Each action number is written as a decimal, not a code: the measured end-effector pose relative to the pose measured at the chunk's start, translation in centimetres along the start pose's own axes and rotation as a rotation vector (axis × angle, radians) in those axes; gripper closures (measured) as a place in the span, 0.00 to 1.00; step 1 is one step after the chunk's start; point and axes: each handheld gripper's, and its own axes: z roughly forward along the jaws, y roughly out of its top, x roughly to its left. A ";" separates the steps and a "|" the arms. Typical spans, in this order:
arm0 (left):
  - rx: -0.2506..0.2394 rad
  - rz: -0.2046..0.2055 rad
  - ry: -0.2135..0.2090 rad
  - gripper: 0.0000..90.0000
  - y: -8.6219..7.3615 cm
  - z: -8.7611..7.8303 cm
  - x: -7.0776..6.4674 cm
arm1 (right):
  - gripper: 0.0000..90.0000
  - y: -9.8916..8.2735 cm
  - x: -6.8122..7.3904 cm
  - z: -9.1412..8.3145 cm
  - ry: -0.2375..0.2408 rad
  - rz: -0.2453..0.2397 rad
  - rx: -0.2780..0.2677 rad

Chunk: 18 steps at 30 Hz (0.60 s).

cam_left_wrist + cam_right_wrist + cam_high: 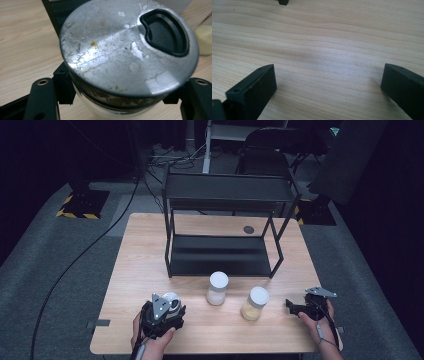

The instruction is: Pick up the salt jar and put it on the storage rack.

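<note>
A white jar with a scuffed silver lid (127, 50) and a black shaker flap sits between the jaws of my left gripper (167, 312), which is shut on it at the table's front left; its lid (171, 301) peeks out beside the grey plate. Two more jars stand on the table: a white-lidded one with pale contents (217, 288) in the middle and one with yellow grains (255, 303) to its right. My right gripper (295, 306) rests at the front right, open, its jaws wide apart over bare wood (324, 65).
A black two-tier metal shelf (225, 227) stands at the back middle of the wooden table (145, 255). A small dark round spot (248, 229) lies behind it. Cables run across the grey floor at the left.
</note>
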 end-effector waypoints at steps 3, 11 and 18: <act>-0.002 0.009 -0.009 0.34 1.0 0.0 0.3 | 0.00 0.0 0.0 0.0 0.000 0.000 0.000; -0.010 0.015 -0.034 0.34 3.1 0.3 1.3 | 0.00 0.0 0.0 0.0 0.000 0.000 0.000; -0.007 0.030 -0.045 0.34 4.9 0.9 2.0 | 0.00 0.0 0.0 0.0 0.000 0.000 0.000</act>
